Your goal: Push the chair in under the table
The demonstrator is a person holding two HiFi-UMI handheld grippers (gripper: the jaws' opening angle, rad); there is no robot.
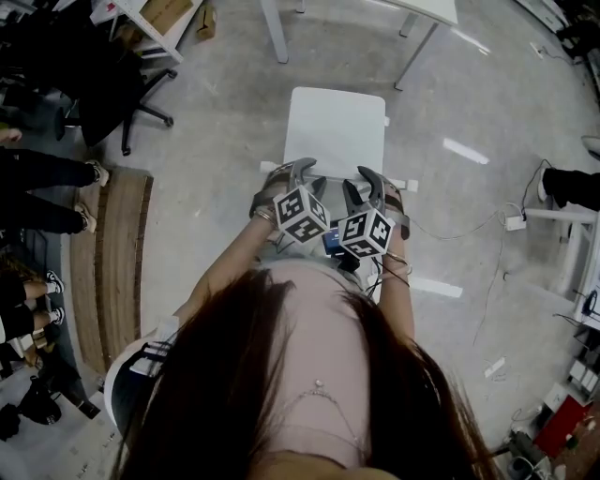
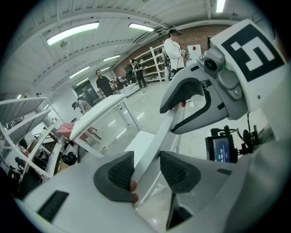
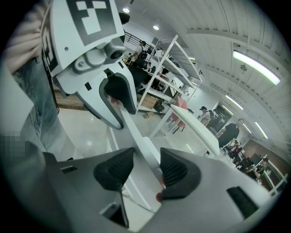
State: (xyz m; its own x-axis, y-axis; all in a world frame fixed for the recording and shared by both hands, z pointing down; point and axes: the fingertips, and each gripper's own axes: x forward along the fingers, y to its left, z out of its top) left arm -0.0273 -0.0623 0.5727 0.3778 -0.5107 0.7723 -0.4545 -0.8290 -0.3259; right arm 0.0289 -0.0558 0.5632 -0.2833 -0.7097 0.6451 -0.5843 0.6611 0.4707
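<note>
Two grippers are set on one white chair [image 1: 336, 127], which stands on the grey concrete floor [image 1: 216, 187] directly in front of the person. The left gripper [image 2: 146, 169] sits astride the thin top edge of the backrest [image 2: 157, 141]: its jaws stand wide, the left-hand pad lies against the panel, and a gap shows between the panel and the other pad, so nothing is clamped. The right gripper [image 3: 146, 168] is placed likewise further along the same edge, jaws apart, with the panel close against the right-hand pad and clear of the left-hand one. Both point forward and downward, side by side, with their marker cubes nearly touching in the head view. The seat faces a white table [image 1: 427, 7], whose legs stand at the top of the head view. A strip of bare floor lies between the seat's far edge and those legs, so the chair is not under the table. A black office chair [image 1: 122, 94] stands to the left, and cables [image 1: 487, 225] trail over the floor to the right.
</note>
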